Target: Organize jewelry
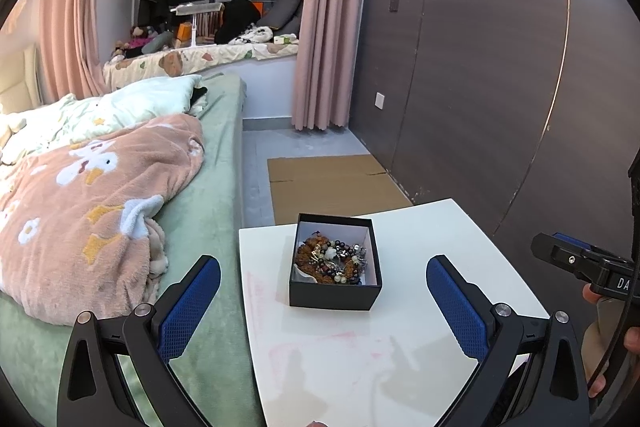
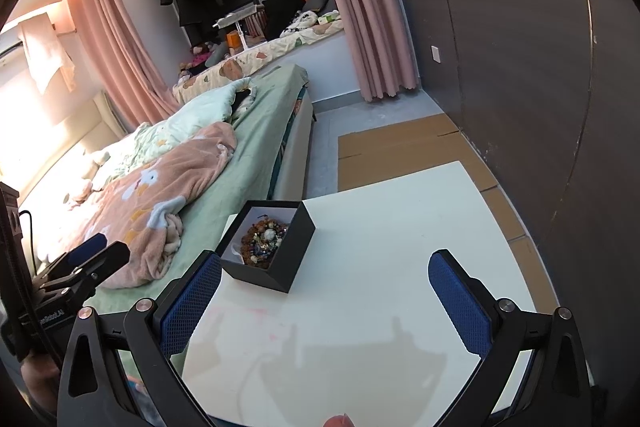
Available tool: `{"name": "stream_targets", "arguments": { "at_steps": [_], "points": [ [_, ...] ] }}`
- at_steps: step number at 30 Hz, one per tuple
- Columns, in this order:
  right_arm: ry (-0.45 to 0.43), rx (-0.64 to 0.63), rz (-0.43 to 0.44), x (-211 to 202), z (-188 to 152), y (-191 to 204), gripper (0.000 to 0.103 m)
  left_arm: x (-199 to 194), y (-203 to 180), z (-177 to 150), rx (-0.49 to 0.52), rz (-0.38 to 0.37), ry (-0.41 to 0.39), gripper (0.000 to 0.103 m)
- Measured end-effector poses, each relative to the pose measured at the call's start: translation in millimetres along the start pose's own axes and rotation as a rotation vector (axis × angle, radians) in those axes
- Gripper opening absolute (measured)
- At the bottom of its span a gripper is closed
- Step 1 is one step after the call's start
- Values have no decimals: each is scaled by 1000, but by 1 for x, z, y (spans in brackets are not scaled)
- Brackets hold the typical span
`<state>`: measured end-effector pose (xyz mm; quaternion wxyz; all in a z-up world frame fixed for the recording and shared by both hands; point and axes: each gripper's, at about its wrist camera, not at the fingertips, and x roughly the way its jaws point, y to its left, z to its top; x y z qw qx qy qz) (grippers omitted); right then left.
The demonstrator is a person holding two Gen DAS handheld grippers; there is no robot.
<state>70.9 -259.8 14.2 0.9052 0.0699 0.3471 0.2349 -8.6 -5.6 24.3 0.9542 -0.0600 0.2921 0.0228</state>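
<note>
Bedroom w/ a bed [image 1: 208,155] on the left, a pink floral blanket [image 1: 88,211] bunched on its green sheet. Pink curtains [image 1: 324,27] frame a dark window at the far end; dark wall panels run along the right. Flattened cardboard [image 1: 332,183] lies on the floor between bed and wall.

Nearest the viewer, a white tabletop [image 1: 432,307] stands right beside the bed edge; faint pink smudges mark its surface.

Two tools hover low over the near side of the tabletop. Left hand-held gripper [image 1: 323,303]: blue pads spread wide, nothing between them, aimed straight at the box, which sits framed in the gap, probably lined up to reach in. Right hand-held gripper [image 2: 325,301]: also spread wide & empty, pointed at bare tabletop, the box just off to its left. A person's hand shows at the edge of the left view, holding the right tool.

The box [image 1: 335,261] is small, black outside, white inside, no lid in view. It sits on the tabletop's far-left part, close to the bed side.

Inside: the jewelry [image 1: 331,261], a tangled heap of beaded strands, brown, dark & pale beads w/ some gold bits, all in one pile, covering most of the bottom. Nothing jewelry-like lies on the tabletop outside it. This fits either a heap waiting to be sorted or pieces gathered back into the box.
</note>
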Motion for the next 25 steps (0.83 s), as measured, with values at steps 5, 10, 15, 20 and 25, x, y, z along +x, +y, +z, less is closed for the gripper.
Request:
{"name": "stream_targets", "arguments": {
  "at_steps": [5, 10, 15, 20, 25],
  "points": [
    [0, -1, 0, 0, 0, 0, 103, 0, -1, 0, 1, 4, -2, 103],
    [-2, -1, -1, 0, 0, 0, 103, 1, -2, 0, -2, 2, -4, 103],
    [3, 4, -6, -1, 1, -4, 103, 1, -3, 0, 8, 5, -14, 103],
    [14, 12, -15, 1, 3, -7, 103, 1, -5, 2, 3, 1, -18, 103],
    [19, 18, -17, 6, 5, -8, 103, 7, -3, 3, -2, -7, -17, 103]
  ]
}}
